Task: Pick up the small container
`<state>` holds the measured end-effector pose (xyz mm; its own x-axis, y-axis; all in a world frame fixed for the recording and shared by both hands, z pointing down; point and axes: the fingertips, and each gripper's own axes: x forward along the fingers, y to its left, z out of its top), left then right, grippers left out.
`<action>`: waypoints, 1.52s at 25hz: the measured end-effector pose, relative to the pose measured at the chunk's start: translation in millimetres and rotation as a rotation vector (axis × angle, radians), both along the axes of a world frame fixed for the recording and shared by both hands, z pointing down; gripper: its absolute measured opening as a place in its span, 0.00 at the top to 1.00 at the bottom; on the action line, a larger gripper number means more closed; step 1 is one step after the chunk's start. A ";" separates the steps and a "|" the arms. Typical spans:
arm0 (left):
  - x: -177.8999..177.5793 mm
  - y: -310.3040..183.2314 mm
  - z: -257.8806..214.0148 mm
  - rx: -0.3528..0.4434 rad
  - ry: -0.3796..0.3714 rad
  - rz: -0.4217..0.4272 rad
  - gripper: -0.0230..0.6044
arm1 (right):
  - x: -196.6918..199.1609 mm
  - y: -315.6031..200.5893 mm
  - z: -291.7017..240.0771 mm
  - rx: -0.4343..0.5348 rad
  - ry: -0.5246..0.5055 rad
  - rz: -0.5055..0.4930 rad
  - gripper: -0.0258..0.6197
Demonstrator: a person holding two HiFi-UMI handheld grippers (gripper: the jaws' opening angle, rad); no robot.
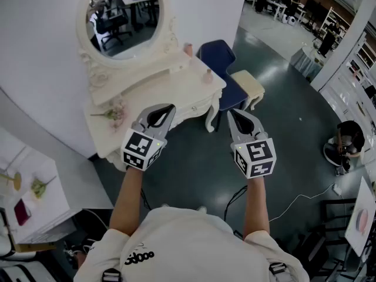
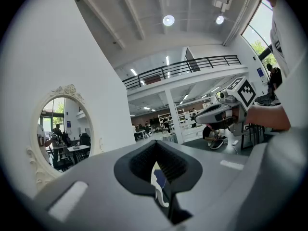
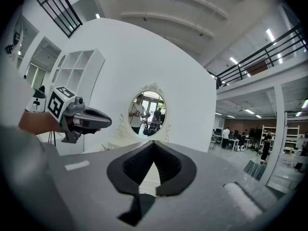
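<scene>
Left gripper (image 1: 169, 108): jaws together with nothing in them; I have it in the air at the front edge of the white carved dressing table (image 1: 176, 82).
Right gripper (image 1: 231, 114): jaws closed too and empty, off that table's front right corner.
Small pink container (image 1: 208, 75): on the table's right end, I think, though it's tiny from here; apart from both grippers.
Oval mirror (image 1: 123, 16): at the table's back.
Blue chair (image 1: 218, 57): behind the table's right end.
</scene>
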<state>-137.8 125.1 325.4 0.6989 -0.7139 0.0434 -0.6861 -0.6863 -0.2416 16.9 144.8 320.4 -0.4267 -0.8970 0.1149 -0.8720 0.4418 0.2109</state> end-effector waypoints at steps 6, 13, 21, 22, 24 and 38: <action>20.5 -8.7 3.9 -0.006 -0.001 -0.016 0.94 | 24.7 -8.8 3.4 0.002 -0.008 0.001 0.96; 49.2 -18.1 14.9 -0.015 -0.007 -0.054 0.94 | 60.0 -10.2 0.0 0.035 -0.134 -0.052 0.96; 73.8 -42.3 31.0 -0.048 0.004 -0.080 0.94 | 89.2 -32.1 33.6 -0.030 -0.088 -0.058 0.96; 77.2 -47.2 32.9 -0.051 0.004 -0.079 0.94 | 92.8 -37.5 35.4 -0.033 -0.090 -0.054 0.96; 84.6 -58.4 36.1 -0.058 0.005 -0.070 0.94 | 99.7 -49.7 38.5 -0.043 -0.103 -0.047 0.96; 87.6 -240.1 41.7 -0.072 0.002 -0.006 0.94 | 99.6 -223.8 38.3 -0.094 -0.142 0.017 0.96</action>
<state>-50.2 -114.9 367.0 0.6945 -0.7134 0.0932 -0.6908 -0.6975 -0.1908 116.5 -79.0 358.6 -0.4293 -0.8925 0.1383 -0.8977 0.4385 0.0432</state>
